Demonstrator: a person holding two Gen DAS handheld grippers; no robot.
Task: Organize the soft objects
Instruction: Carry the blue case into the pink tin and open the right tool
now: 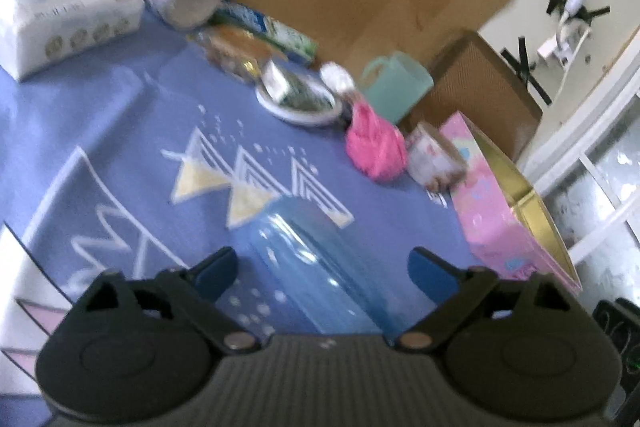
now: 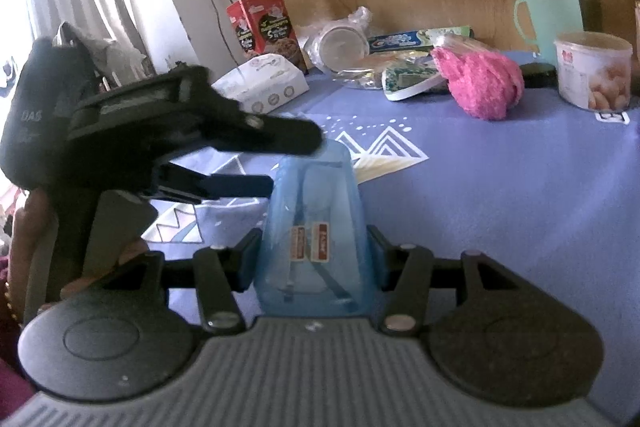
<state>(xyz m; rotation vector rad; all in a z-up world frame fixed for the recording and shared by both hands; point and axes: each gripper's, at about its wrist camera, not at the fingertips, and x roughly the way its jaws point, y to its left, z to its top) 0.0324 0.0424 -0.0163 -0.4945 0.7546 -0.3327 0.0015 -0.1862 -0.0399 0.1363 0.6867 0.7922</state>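
Pink yarn ball [image 2: 482, 83] — fuzzy, rumpled, slumped on blue cloth [image 2: 520, 195].

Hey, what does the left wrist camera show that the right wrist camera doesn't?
Only the left wrist view shows the pink gift box with its gold inside, beside a window.

Only the right wrist view shows the red snack tin, the curtains, and the left tongs seen from the side, open around the top of the blue container.

Both show that container, gripped by the right tongs, plus the pink fluffy bundle, mint mug, tissue pack and blue patterned cloth.
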